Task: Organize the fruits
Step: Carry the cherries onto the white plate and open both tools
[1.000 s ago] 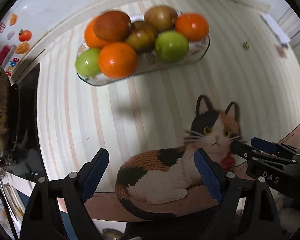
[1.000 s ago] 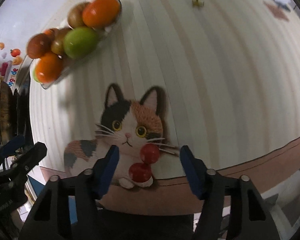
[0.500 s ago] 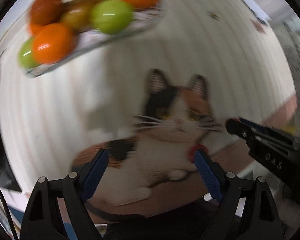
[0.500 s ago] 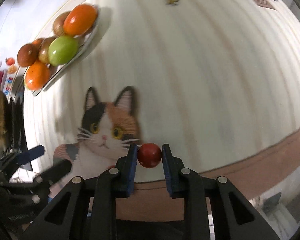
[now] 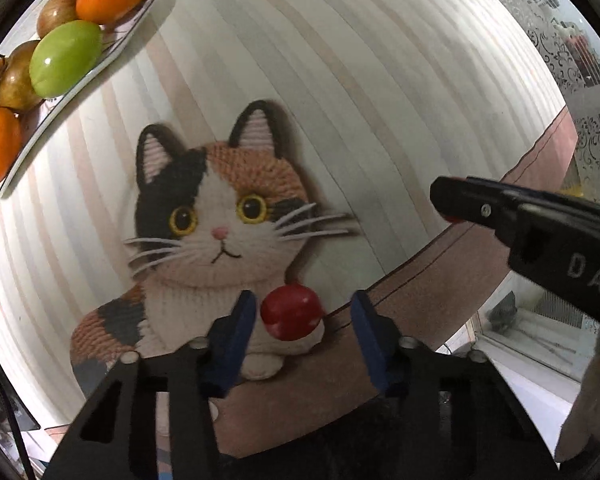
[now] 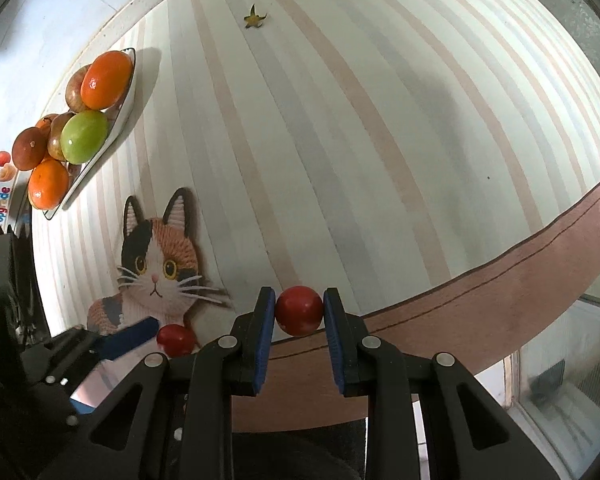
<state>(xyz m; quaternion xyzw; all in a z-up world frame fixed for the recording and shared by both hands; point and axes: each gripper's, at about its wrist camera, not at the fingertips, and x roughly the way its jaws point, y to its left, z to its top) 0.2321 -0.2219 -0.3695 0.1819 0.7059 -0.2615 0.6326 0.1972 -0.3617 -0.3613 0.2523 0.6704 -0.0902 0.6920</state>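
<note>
Grip now closed by right gripper (image 6: 299, 312) on one small red fruit (image 6: 299, 310), lifted off near table edge, while left gripper (image 5: 296, 316), lately wide, narrows unclosed around second red fruit (image 5: 291, 311) on cat mat (image 5: 204, 232); fruit plate (image 6: 118, 120) waits far left.

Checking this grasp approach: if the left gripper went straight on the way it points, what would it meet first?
The left gripper is open, with the small red fruit on the cat mat between its fingers, so it would meet that first. Depth is uncertain in this fisheye view.
</note>
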